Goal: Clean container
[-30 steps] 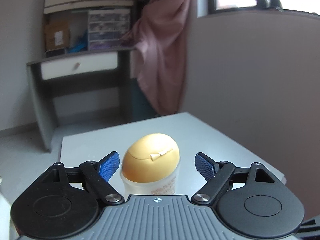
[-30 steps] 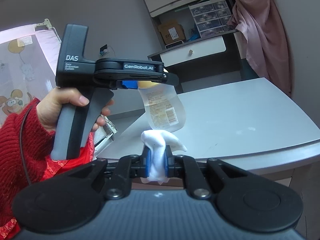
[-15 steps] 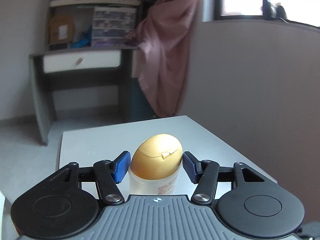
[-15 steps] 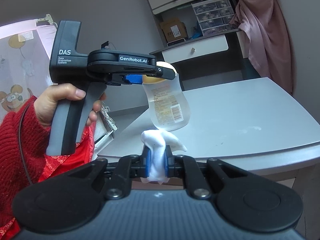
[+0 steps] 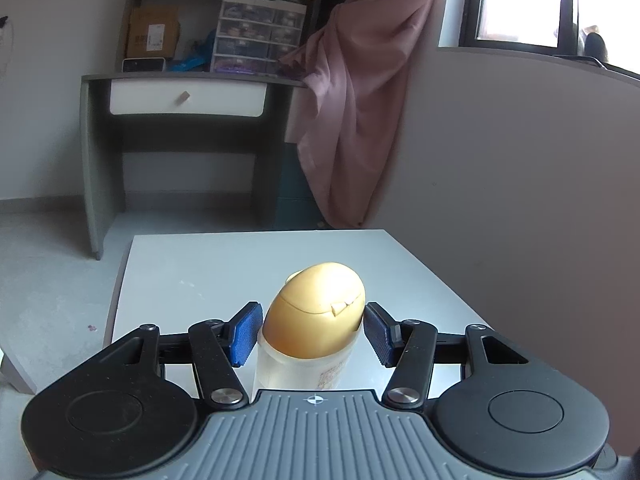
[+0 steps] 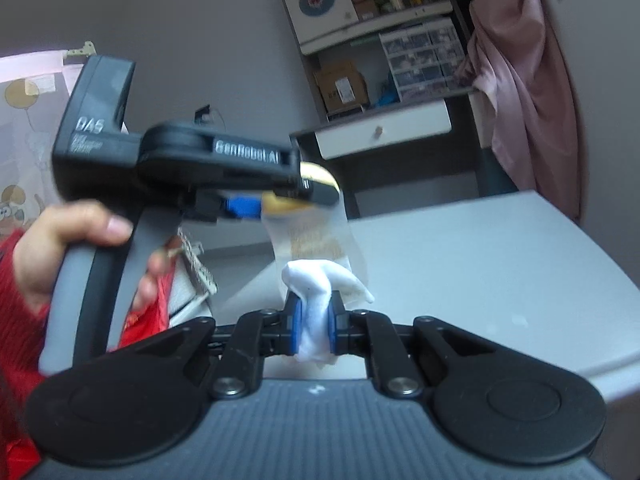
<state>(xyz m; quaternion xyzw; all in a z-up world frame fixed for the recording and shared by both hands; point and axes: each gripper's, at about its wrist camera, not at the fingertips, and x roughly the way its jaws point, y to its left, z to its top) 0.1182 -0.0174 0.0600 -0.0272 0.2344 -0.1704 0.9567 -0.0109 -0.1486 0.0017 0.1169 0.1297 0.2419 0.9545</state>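
- The left gripper [image 5: 313,331], jaws closing, has its blue pads [image 5: 243,334] against the gold cap [image 5: 316,310] of a clear plastic bottle [image 5: 304,372]; the bottle sits between the two fingers and is gripped at its top.
- From the right wrist camera, the bottle [image 6: 316,240] hangs upright below the left gripper [image 6: 256,184], above the near edge of the pale grey table [image 6: 480,264]; whether its base touches the tabletop cannot be told, since the frame is blurred there.
- A hand [image 6: 60,248] in a red knitted sleeve [image 6: 16,320] wraps the left tool's grey handle.
- The right gripper [image 6: 313,326] is clamped tight on a wad of white cloth [image 6: 320,284], which bulges out above its blue pads.
- The cloth's top sits right at the lower part of the bottle; contact cannot be confirmed.
- Behind the table stand a grey desk [image 5: 176,92] with a white drawer, a shelf of small plastic drawers [image 5: 258,32], a cardboard box [image 5: 152,32] and a dusty-pink curtain [image 5: 360,100] beside a window [image 5: 520,0].
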